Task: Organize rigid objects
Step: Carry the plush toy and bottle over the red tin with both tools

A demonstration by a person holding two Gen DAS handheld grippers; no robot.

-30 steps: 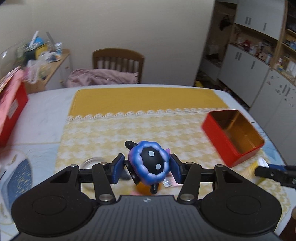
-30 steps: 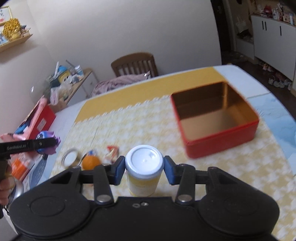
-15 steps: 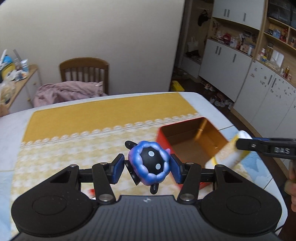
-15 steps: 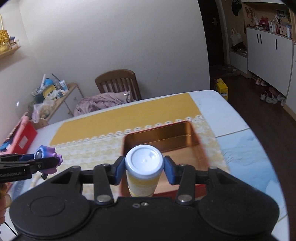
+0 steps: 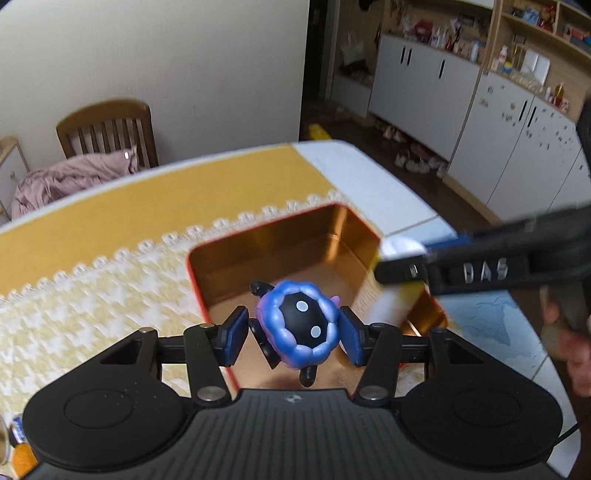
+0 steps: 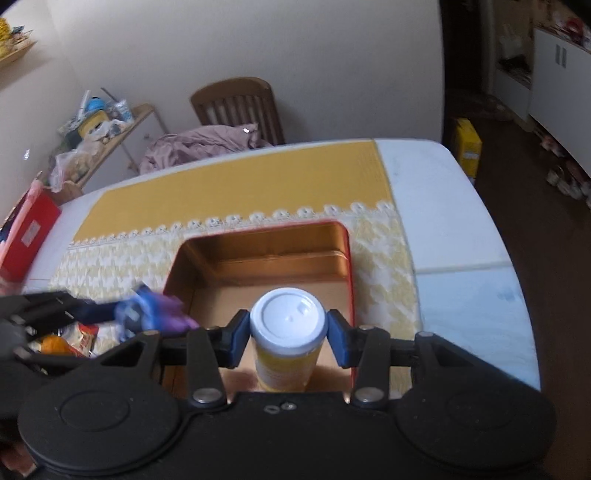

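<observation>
Over the red tin (image 5: 280,258), the left gripper (image 5: 297,334) pinched a blurred toy (image 5: 299,325); the right gripper (image 6: 286,334) clamped a bottle (image 6: 286,328), its base hidden.

I'm working in someone's home, a lived-in dining room. A white table (image 6: 443,206) carries a yellow lace-edged cloth (image 6: 236,188); at its far side stands a brown slatted wooden chair (image 6: 240,103) draped with a pink blanket (image 6: 199,142). Far right, white cupboards (image 5: 424,74) under cluttered wooden shelves (image 5: 528,22); shoes (image 5: 417,160) lie on the dark floor. Far left, a small cluttered side table (image 6: 107,125).
</observation>
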